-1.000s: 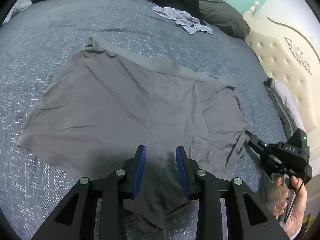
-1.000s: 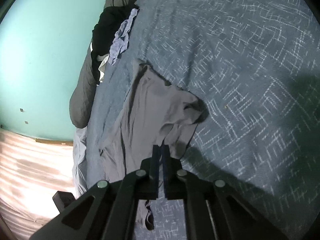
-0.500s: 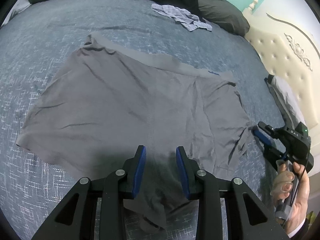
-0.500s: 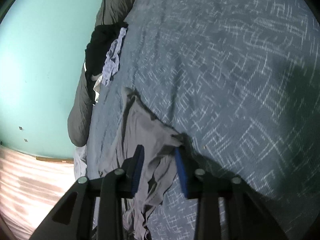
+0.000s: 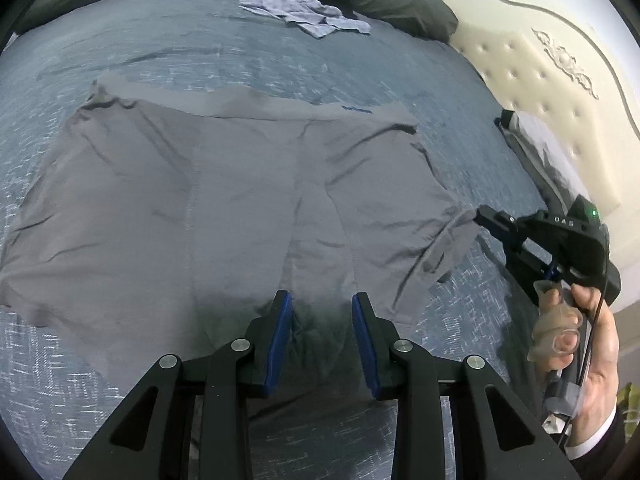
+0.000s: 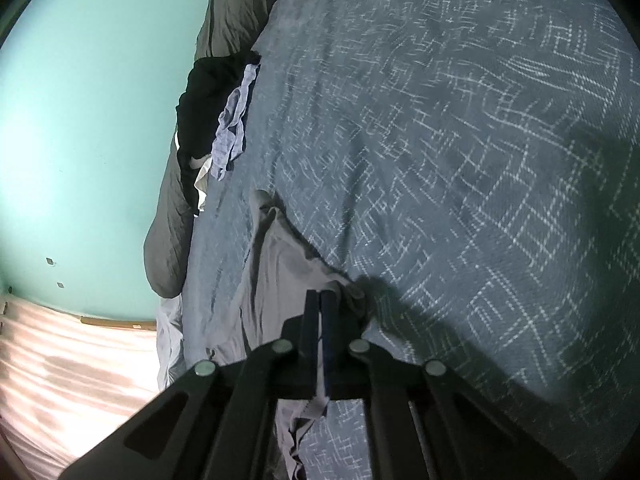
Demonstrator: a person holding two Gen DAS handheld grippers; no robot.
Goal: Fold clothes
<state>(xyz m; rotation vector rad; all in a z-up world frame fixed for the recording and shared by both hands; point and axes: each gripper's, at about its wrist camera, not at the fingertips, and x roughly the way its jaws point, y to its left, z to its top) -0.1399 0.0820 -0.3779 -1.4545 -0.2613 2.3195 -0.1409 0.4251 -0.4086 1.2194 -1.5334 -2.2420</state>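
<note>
Two grippers work the grey shorts spread flat on the blue bedspread: the left gripper hovers with jaws apart over the near hem, the right gripper pinches the right leg edge.

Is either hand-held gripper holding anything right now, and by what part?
The right hand-held gripper is shut on the grey shorts, pinching the hem corner of the leg on its side. The left hand-held gripper is open above the shorts, holding nothing.

Dim indoor light, strong fisheye bending, black vignetted corners, soft shadows, slight motion blur
</note>
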